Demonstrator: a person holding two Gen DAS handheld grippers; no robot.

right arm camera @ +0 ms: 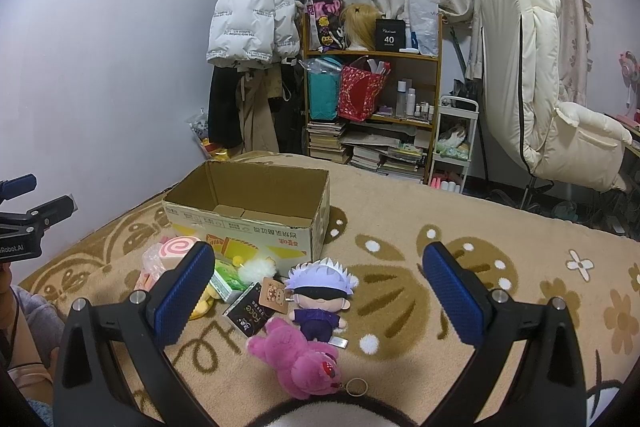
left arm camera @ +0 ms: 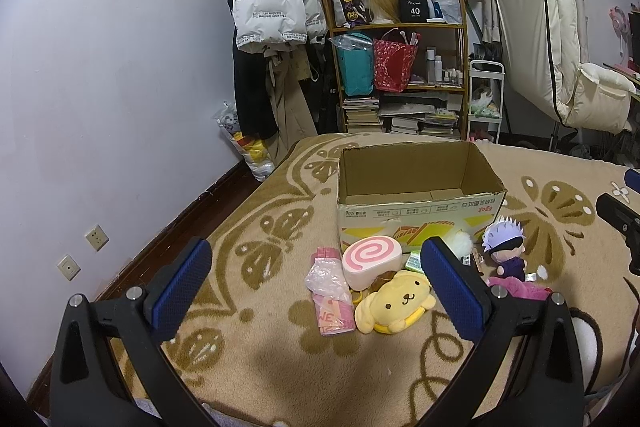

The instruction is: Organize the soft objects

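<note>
Right in front of the open cardboard box (left arm camera: 420, 215) on the patterned blanket (left arm camera: 260, 347), the soft toys lie heaped: a yellow dog plush (left arm camera: 396, 301), a pink swirl cushion (left arm camera: 372, 259), a white-haired doll (right arm camera: 320, 297) and a pink bear (right arm camera: 300, 363). Both the left gripper (left arm camera: 316, 289) and the right gripper (right arm camera: 318, 293) hover above them, jaws spread wide and holding nothing.
</note>
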